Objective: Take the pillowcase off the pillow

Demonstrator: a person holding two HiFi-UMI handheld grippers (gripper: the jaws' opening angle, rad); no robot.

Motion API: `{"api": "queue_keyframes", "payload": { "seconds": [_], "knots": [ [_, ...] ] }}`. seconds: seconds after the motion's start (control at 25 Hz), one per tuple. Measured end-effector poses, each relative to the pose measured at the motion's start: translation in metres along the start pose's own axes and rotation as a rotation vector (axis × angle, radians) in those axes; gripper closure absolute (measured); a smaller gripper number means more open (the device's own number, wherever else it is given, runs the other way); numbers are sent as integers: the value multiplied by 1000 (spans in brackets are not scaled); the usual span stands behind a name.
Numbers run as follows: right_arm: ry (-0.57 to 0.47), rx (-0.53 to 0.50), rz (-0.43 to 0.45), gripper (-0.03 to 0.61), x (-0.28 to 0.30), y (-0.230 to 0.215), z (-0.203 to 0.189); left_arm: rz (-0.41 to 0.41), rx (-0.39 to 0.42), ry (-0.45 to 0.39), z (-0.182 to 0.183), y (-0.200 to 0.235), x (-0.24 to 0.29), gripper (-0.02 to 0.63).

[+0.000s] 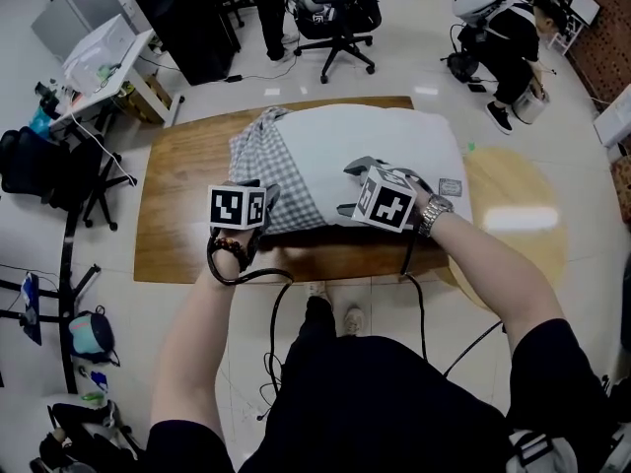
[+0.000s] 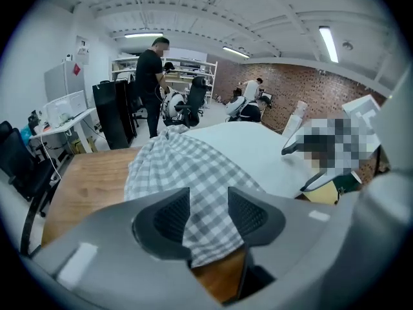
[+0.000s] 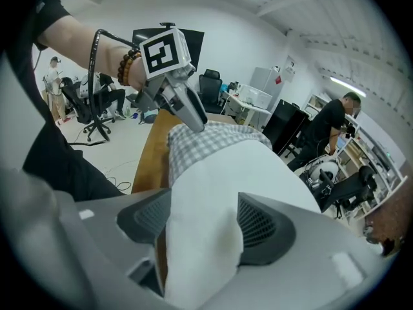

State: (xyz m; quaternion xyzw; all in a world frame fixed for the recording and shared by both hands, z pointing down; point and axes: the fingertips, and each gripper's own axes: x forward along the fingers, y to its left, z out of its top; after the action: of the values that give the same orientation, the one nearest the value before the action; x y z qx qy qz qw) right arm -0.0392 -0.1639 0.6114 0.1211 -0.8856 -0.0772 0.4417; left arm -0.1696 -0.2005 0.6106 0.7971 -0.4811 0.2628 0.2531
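Observation:
A white pillow [image 1: 385,156] lies on the wooden table [image 1: 177,215], its left end inside a grey checked pillowcase [image 1: 271,170] that is bunched up over that end. My left gripper [image 1: 264,195] is at the near edge of the pillowcase. In the left gripper view its jaws [image 2: 208,215] are open, with checked cloth [image 2: 187,166] in the gap and no pad pressing on it. My right gripper [image 1: 353,187] is at the near edge of the bare pillow. Its jaws [image 3: 203,221] are open around a white pillow corner [image 3: 213,186].
A small dark card [image 1: 450,187] lies by the pillow's right end. A round pale table [image 1: 513,215] adjoins on the right. Office chairs [image 1: 335,18], desks and a black chair [image 1: 59,175] ring the table. A person [image 2: 150,86] stands at the back.

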Motion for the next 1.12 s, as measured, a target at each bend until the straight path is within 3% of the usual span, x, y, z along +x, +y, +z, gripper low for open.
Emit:
{"api": "queue_keyframes", "payload": {
  "seconds": [0.4,0.8,1.0,1.12],
  "knots": [
    [33,-98,-59,236,28,20,-12,9,54,-11,-52,-18,12,401],
    [134,-296,-205,225,62,14,-31,49,5,35,-114,-9,40,366],
    [155,-302,-242,229,77,5,-37,73,-26,27,-118,1,61,360],
    [159,-303,-270,258,80,-4,-30,78,-72,9,-111,11,63,403]
  ]
}}
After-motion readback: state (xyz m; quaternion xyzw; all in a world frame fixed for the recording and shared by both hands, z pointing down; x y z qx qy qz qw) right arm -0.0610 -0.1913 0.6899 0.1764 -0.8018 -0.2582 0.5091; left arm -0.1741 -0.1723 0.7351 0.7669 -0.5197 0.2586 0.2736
